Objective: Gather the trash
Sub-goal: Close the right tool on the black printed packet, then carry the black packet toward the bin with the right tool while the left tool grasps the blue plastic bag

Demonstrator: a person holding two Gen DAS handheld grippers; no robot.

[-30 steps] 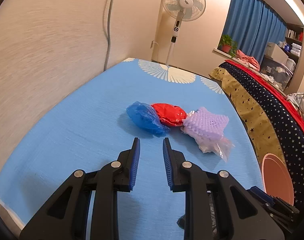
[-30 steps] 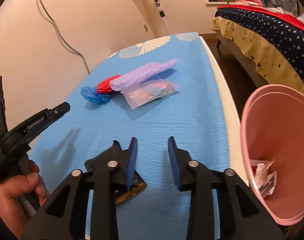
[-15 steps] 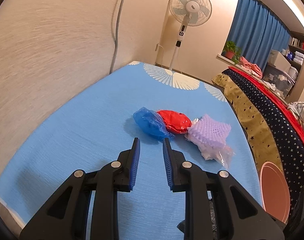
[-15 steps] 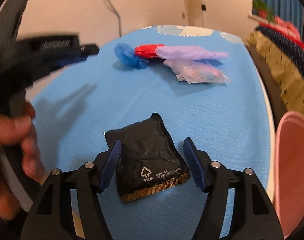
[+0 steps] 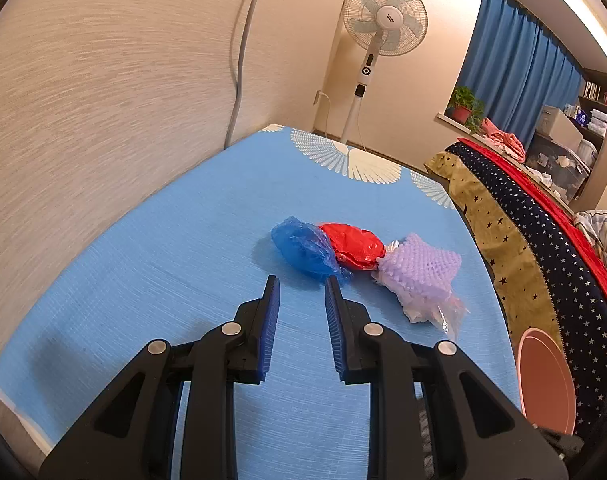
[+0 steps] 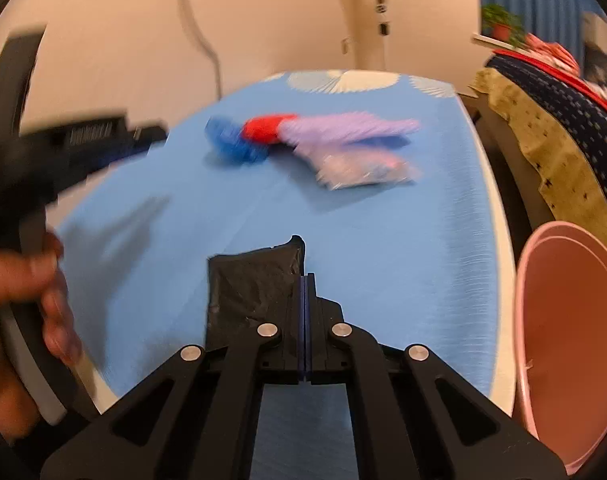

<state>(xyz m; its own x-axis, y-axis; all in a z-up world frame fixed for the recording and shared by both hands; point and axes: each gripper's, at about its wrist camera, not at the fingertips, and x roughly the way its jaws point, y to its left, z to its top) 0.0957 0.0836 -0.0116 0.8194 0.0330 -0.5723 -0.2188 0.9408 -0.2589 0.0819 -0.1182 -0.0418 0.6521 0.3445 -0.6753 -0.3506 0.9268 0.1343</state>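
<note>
black wrapper (image 6: 251,288): flat black foil packet, lying on the blue tabletop (image 6: 403,264) near its front edge, right up against the left side of the right hand-held gripper (image 6: 305,280)
right hand-held gripper: jaws pressed completely together; the wrapper's right edge runs into them, so it looks pinched by that edge
left hand-held gripper (image 5: 299,286): jaws a little apart, nothing between them, hanging over the tabletop just short of the trash pile
trash pile: blue plastic bag (image 5: 303,250), red plastic bag (image 5: 353,246), purple foam net (image 5: 423,266) and a clear plastic bag (image 5: 431,306), bunched together mid-tabletop
pink bin (image 6: 571,344): off the tabletop's right edge, beside the right hand-held gripper
person's hand (image 6: 19,300): blurry at the left of the right wrist view, wrapped around the left hand-held gripper's handle
</note>
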